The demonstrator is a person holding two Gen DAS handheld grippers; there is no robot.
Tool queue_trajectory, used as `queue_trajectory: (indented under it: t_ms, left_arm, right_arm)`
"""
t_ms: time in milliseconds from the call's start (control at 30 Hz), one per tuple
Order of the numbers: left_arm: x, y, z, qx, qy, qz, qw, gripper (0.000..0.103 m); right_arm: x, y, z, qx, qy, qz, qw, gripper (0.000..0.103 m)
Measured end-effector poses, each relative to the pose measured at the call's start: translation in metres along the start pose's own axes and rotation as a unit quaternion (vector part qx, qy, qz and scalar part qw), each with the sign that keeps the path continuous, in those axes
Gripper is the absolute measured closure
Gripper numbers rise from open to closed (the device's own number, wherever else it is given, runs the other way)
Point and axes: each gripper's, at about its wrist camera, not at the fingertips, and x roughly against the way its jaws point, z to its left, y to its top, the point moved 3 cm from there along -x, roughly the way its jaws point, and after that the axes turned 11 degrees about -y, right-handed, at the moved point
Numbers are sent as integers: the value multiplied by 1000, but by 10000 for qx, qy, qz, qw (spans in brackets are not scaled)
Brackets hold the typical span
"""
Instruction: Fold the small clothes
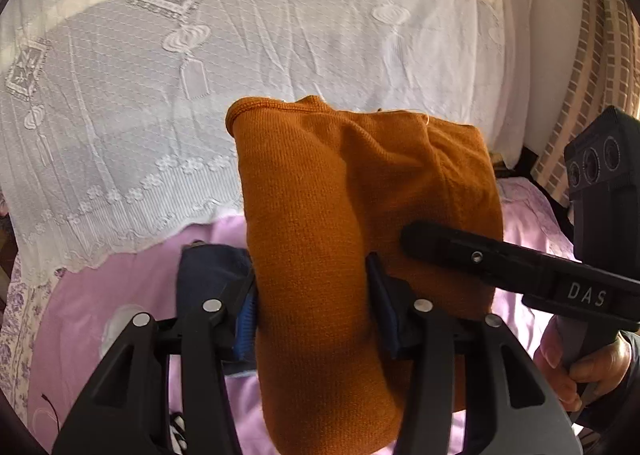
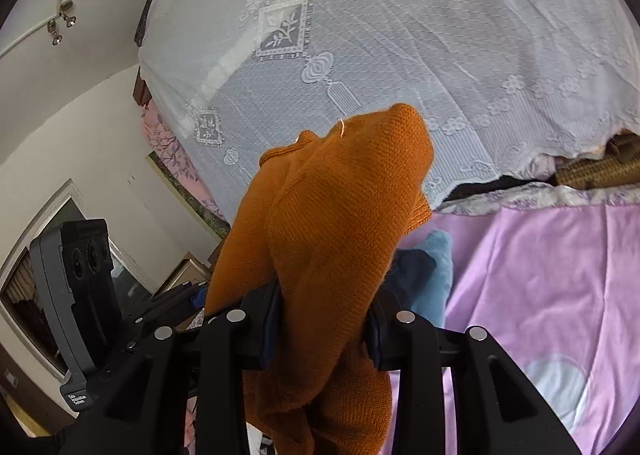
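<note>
White lace cover (image 1: 280, 35) over lilac bedsheet (image 2: 540, 275); perhaps brick-patterned wall (image 1: 600, 55).

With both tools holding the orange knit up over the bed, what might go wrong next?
1. Each tool, left tool and right tool, pinches a thick bunched wad of the orange knit garment, so layers may slip out unevenly.
2. The hanging bulk hides the dark blue cloth on the pink sheet; lowering could land on it.
</note>
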Motion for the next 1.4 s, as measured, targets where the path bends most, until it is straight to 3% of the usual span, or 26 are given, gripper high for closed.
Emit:
queue_trajectory:
  t_ms: [200,467,733,900,967,1067,1267,1400]
  left_arm:
    - [-19,28,81,373,379,-137,9985,54]
    - [-75,-11,152,928,577,311,9935,54]
    - [-135,-64,173,1212,494,874,9875,54]
    - [-158,-84,176,1058,641,1096,9862,40]
    - [-164,-90,181,1080,673,1113,9856,30]
    - [-173,-96,186,1257,655,1164,9830,24]
    - [-184,-98,173,933,1014,1132,9840,20]
    - [-186,-100,177,1113,1006,1113,9824,18]
  right_arm:
    - [-86,38,31,201,280,204,9992,68]
    - [-178,7,18,133,345,823,9959,68]
    - [-230,-35,-27,-128,20,1375,9904,68]
    - [-253,-56,-58,-442,-95,1621,9857,64]
    - [-259,-60,-66,-502,-162,1656,9848,61]
    - [-267,-65,-77,-555,-233,1726,9832,51]
    - [-272,-68,-89,-665,-300,1718,9824,50]
    - [-273,-69,-91,-684,-320,1708,9824,50]
